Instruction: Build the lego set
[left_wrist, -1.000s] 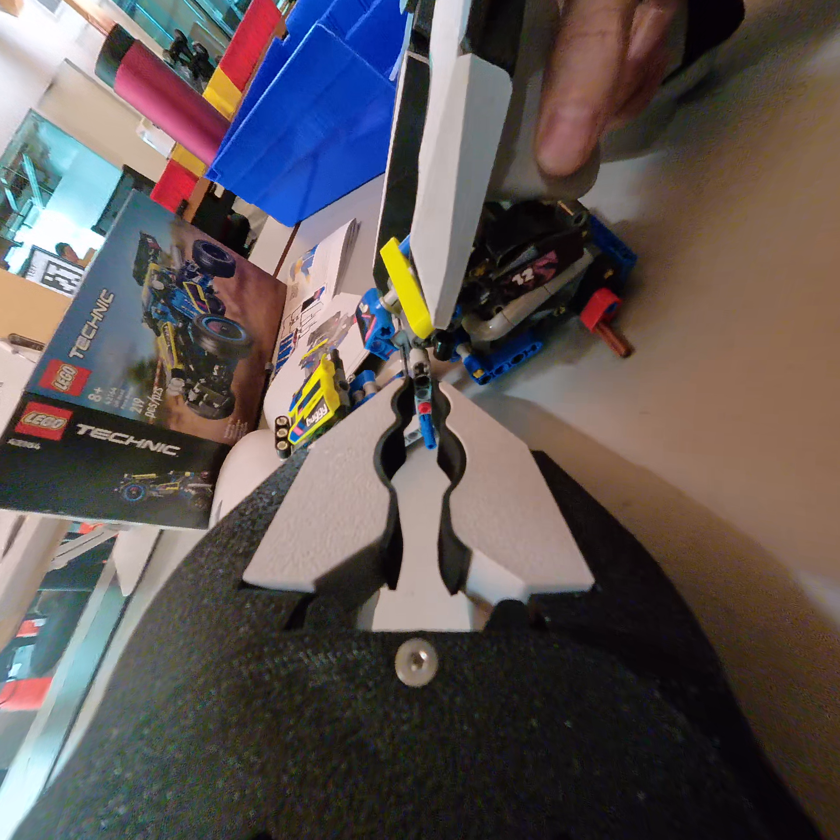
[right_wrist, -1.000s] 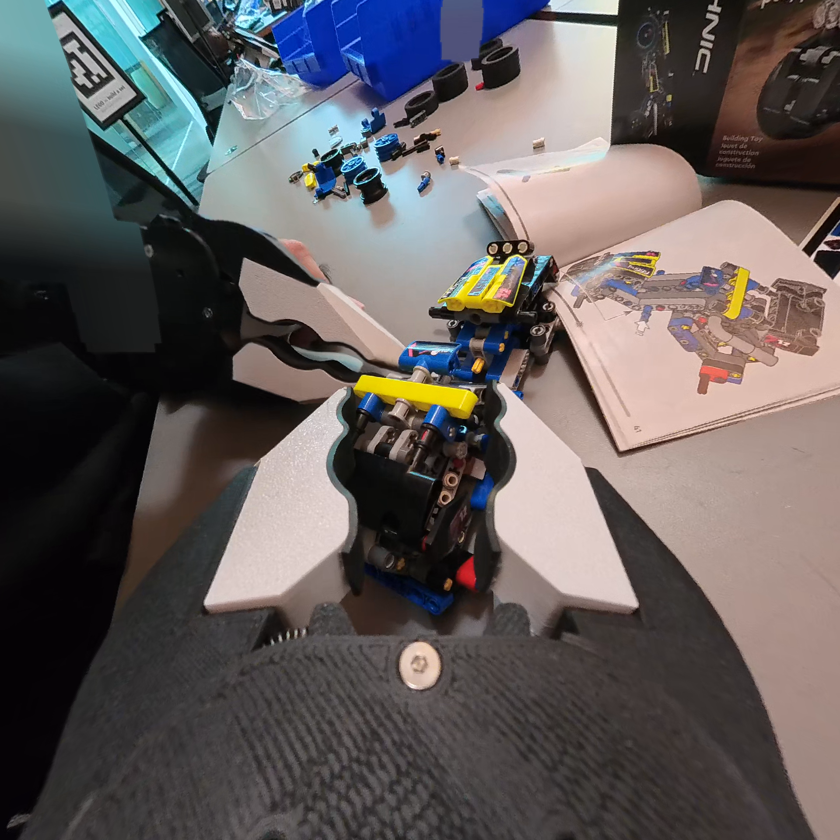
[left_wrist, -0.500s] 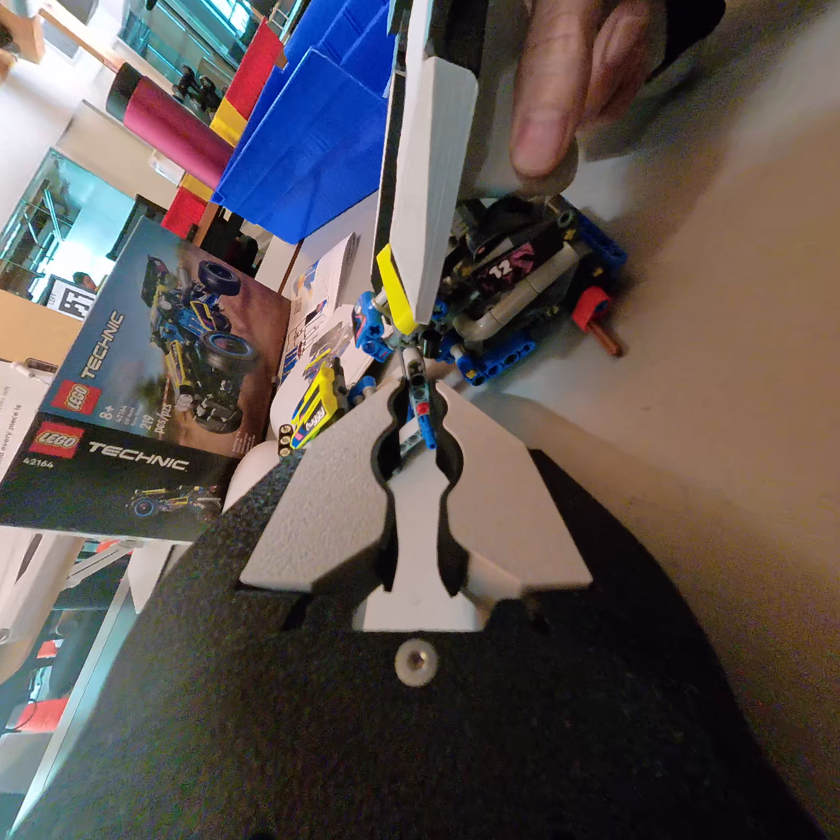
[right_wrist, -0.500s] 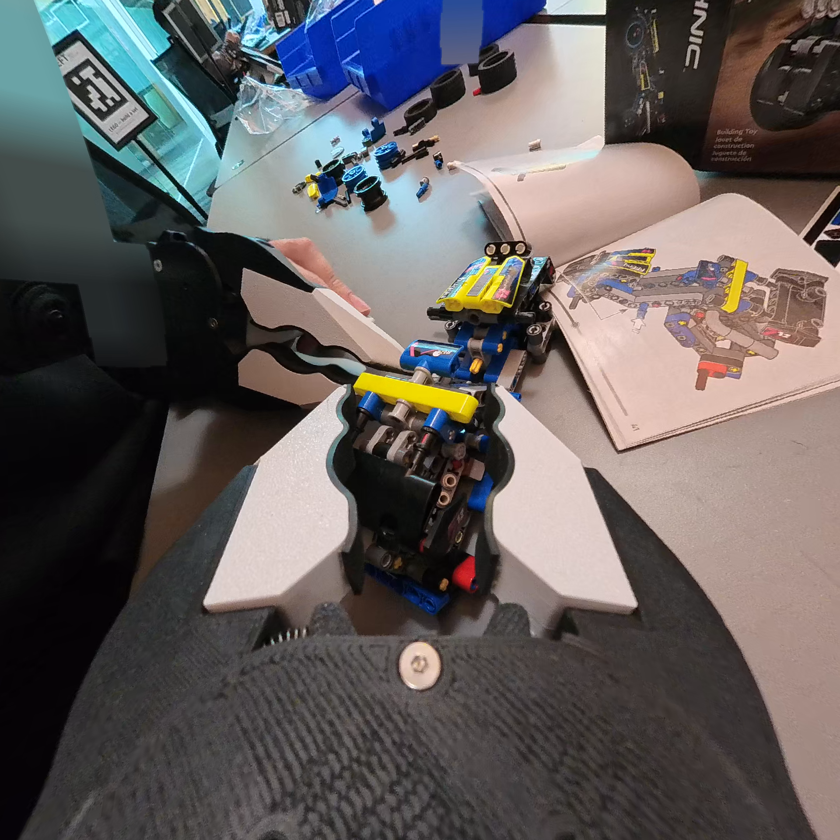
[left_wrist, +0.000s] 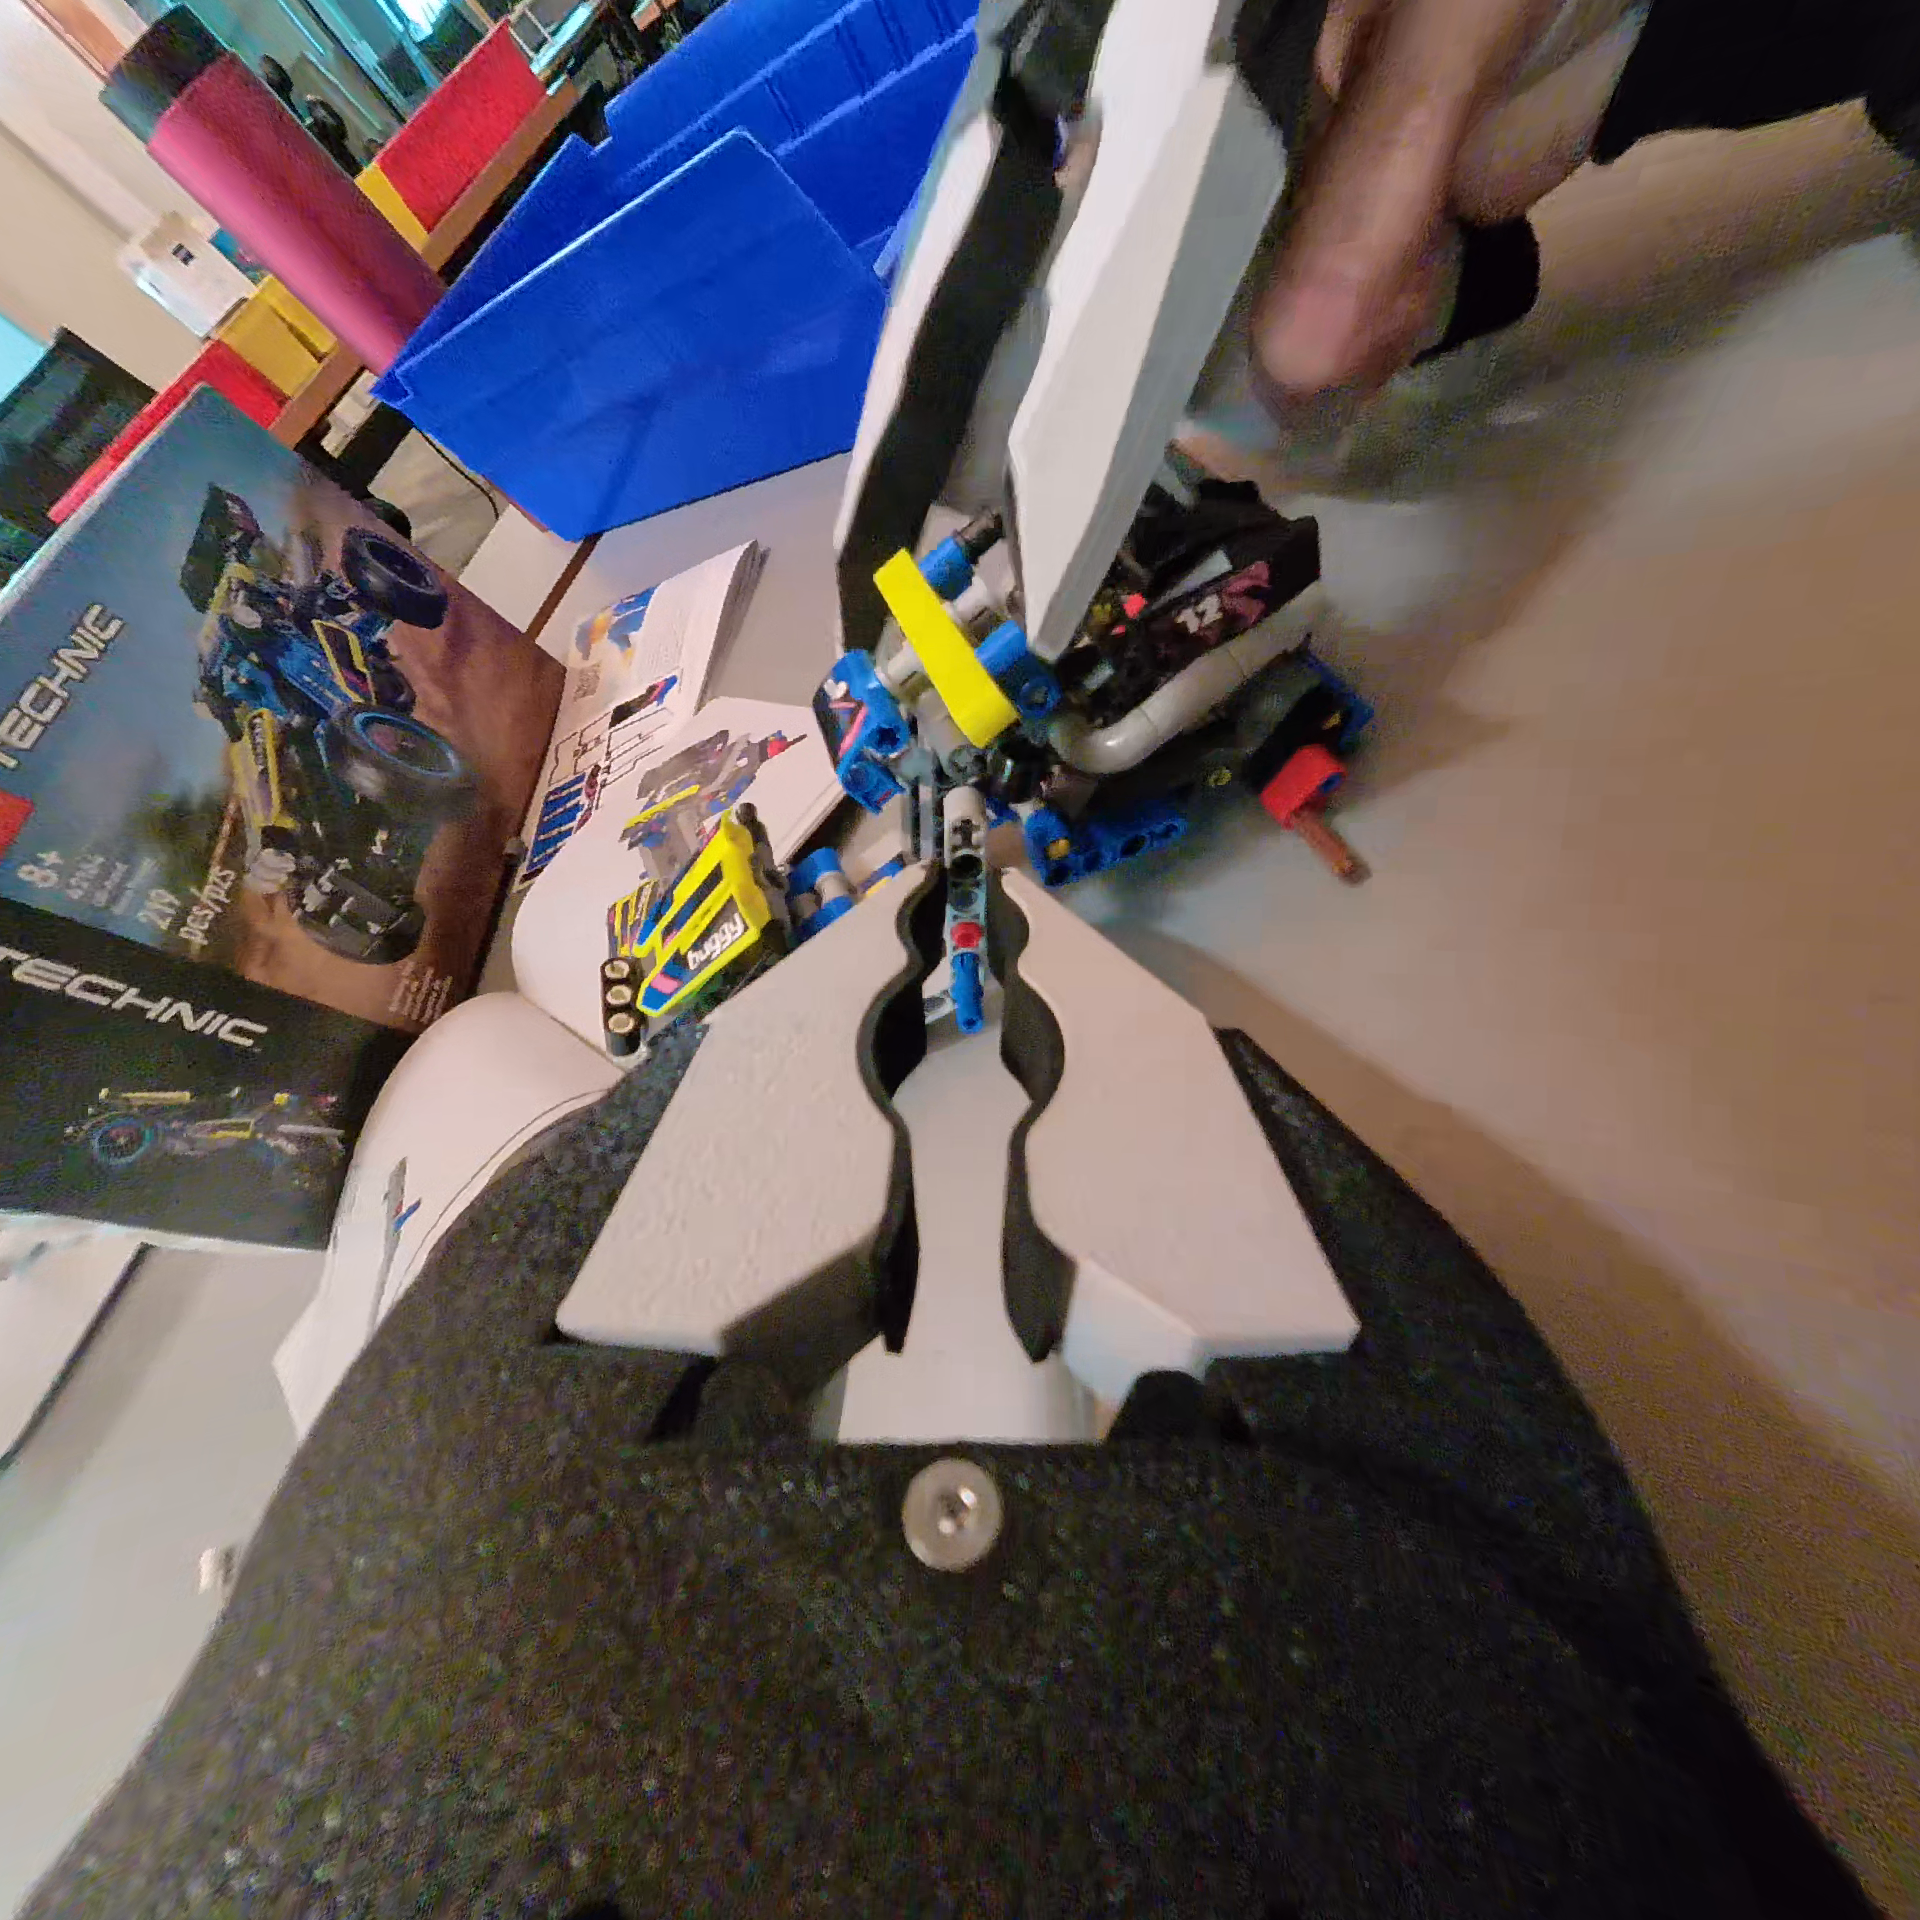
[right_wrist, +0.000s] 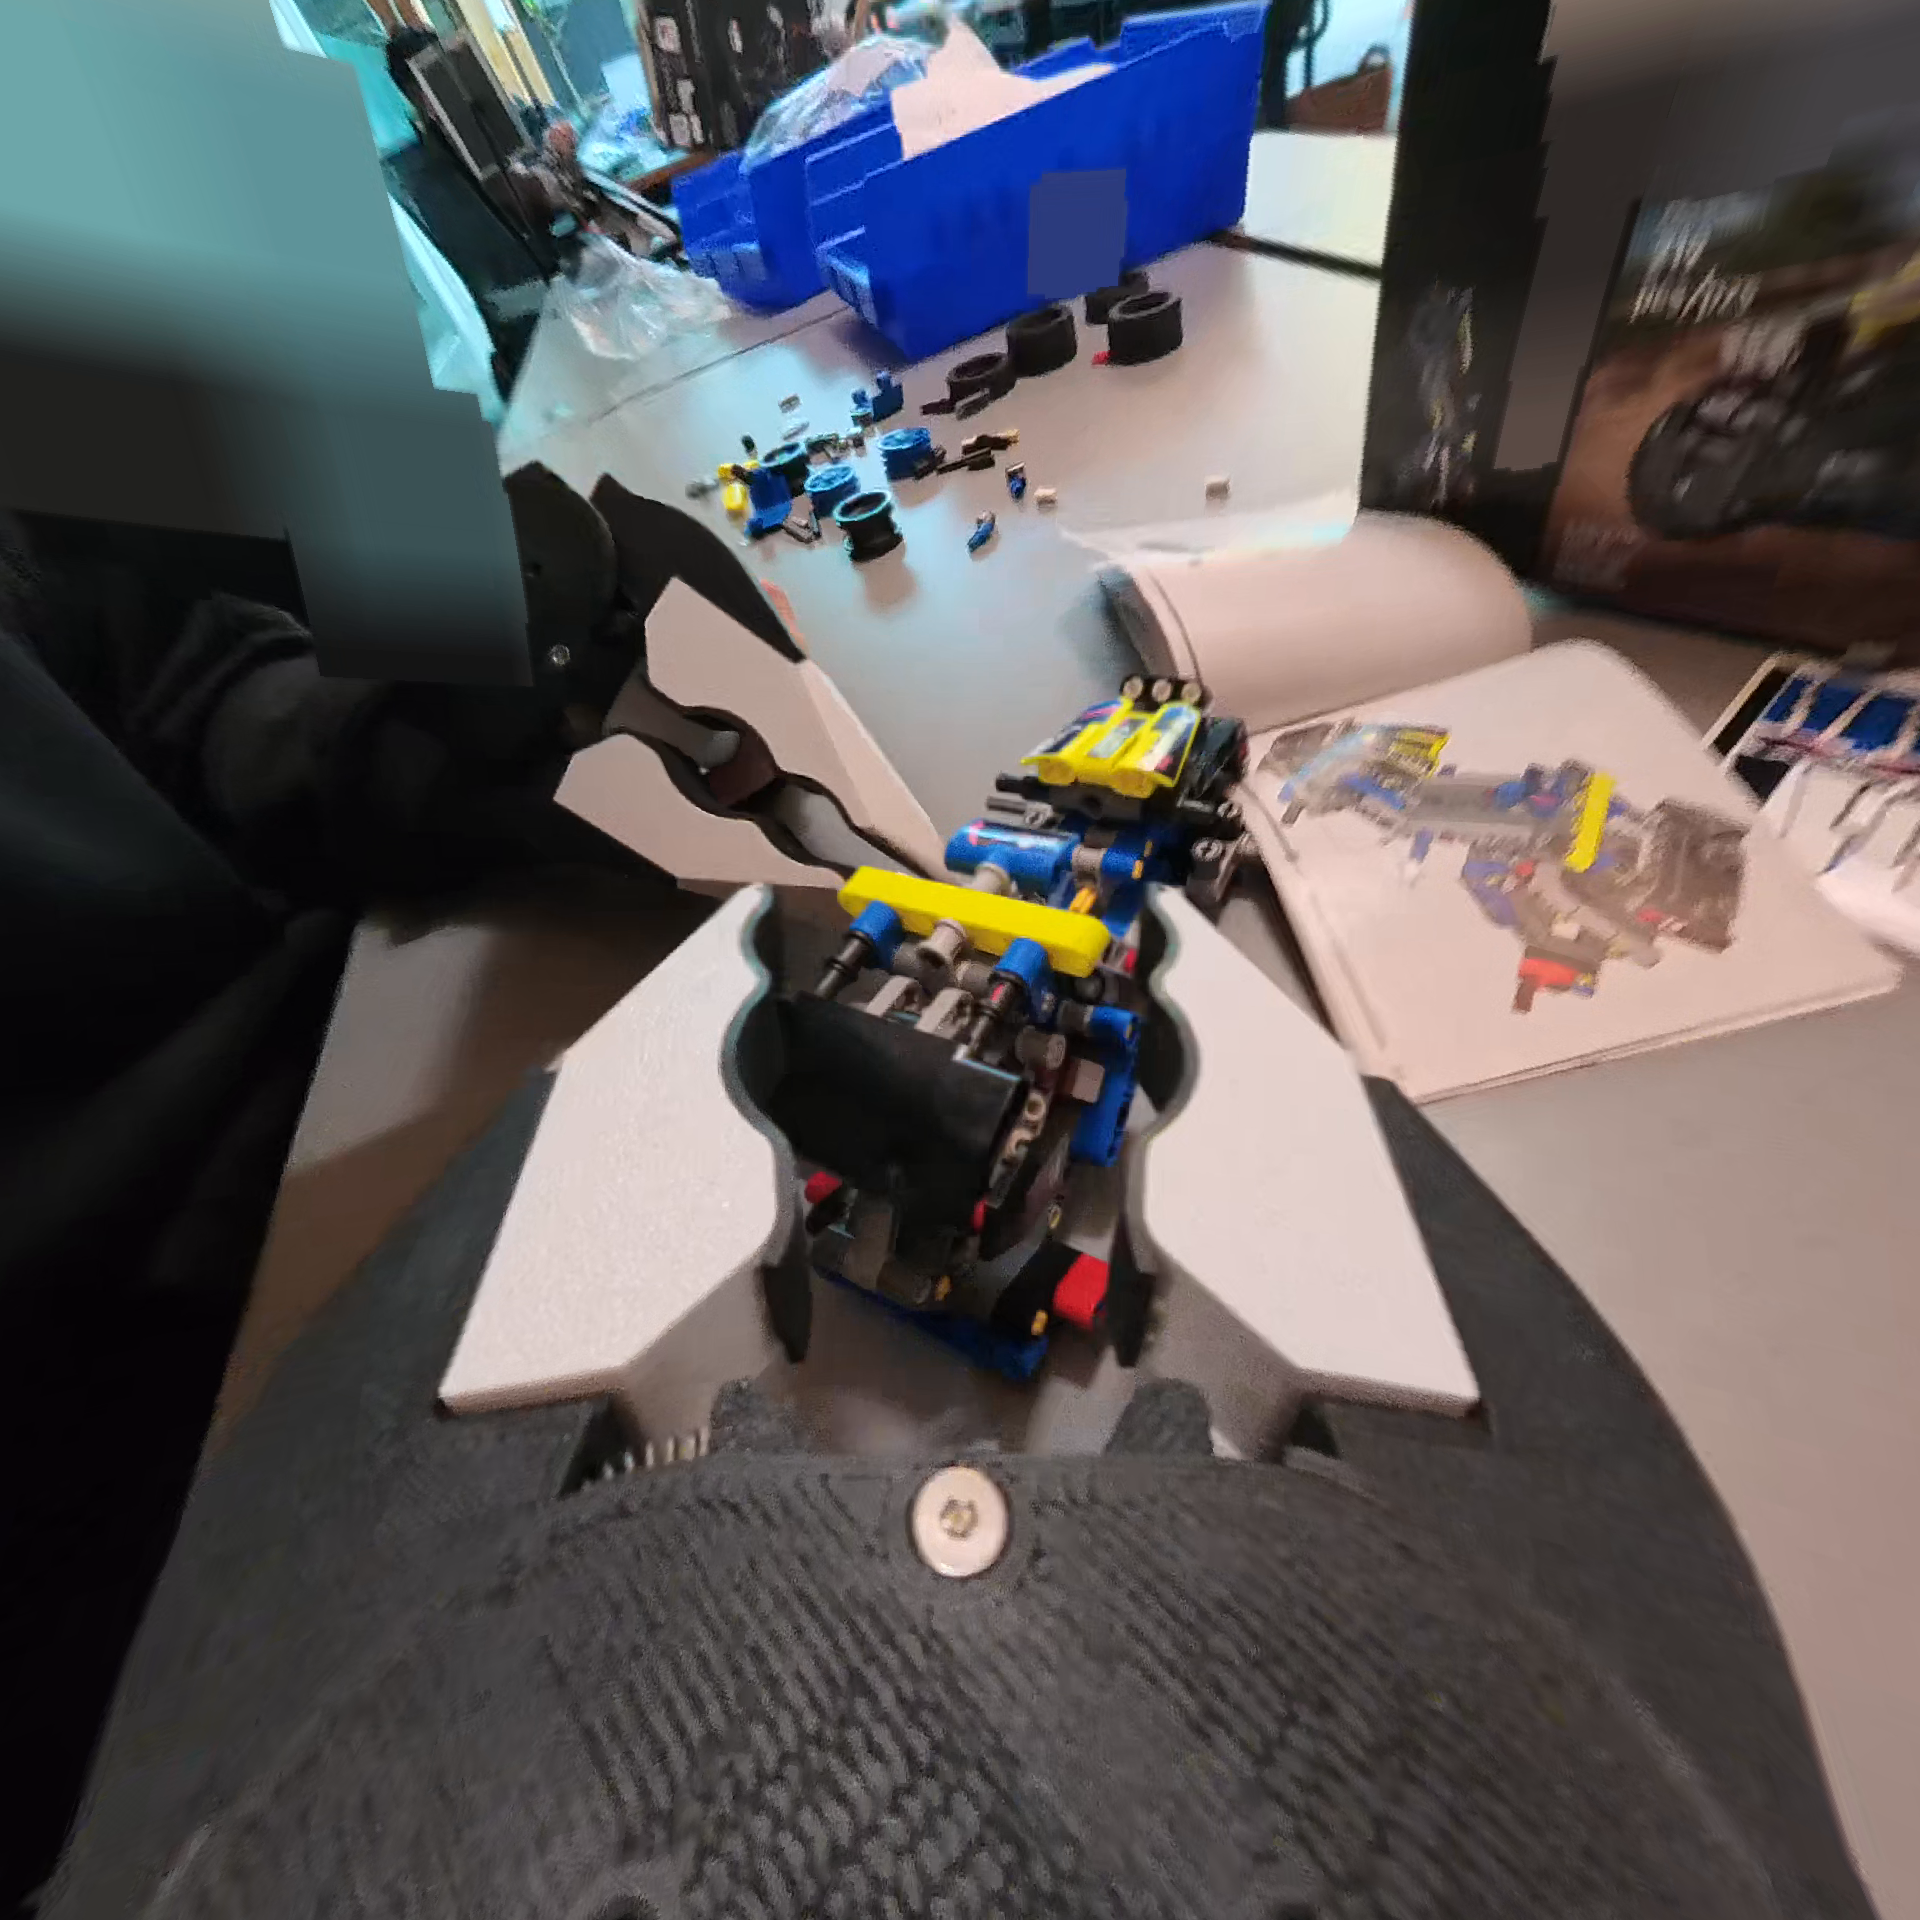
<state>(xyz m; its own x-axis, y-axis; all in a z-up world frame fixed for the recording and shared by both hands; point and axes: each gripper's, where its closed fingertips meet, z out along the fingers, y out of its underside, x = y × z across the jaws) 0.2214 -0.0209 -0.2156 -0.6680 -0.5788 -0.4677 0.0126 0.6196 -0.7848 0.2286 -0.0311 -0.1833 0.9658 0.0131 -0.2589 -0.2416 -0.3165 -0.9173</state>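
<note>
Buggy chassis (right_wrist: 966, 1101), a half-built brick model in blue, black and grey, lies on the grey table (right_wrist: 1662, 1299) between the wide-apart fingers of the right gripper (right_wrist: 961, 935). Gaps show between its sides and the two pads, so the pads do not press on it. A flat yellow beam (right_wrist: 971, 920) runs across its upper part on blue pins, a black panel (right_wrist: 894, 1101) covers its middle, a curved grey tube (left_wrist: 1143, 722) wraps one side, and a red bush on a brown axle (left_wrist: 1304, 795) sticks out at the low end. At its far end sits a yellow hood section (right_wrist: 1117, 743) with three small round lamps. The left gripper (left_wrist: 961, 914) comes in from the side with its fingers drawn nearly together on a thin grey liftarm (left_wrist: 961, 883) that juts from the model; that arm carries a red pin and a blue pin. A hand (left_wrist: 1382, 187) shows on the right gripper's body in the left wrist view. An open instruction booklet (right_wrist: 1558, 862) lies just beside the model, with the printed set box (left_wrist: 239, 727) standing behind it. Farther back on the table are loose blue rims and small parts (right_wrist: 831, 483), black tyres (right_wrist: 1091, 332) and blue bins (right_wrist: 966, 229).
</note>
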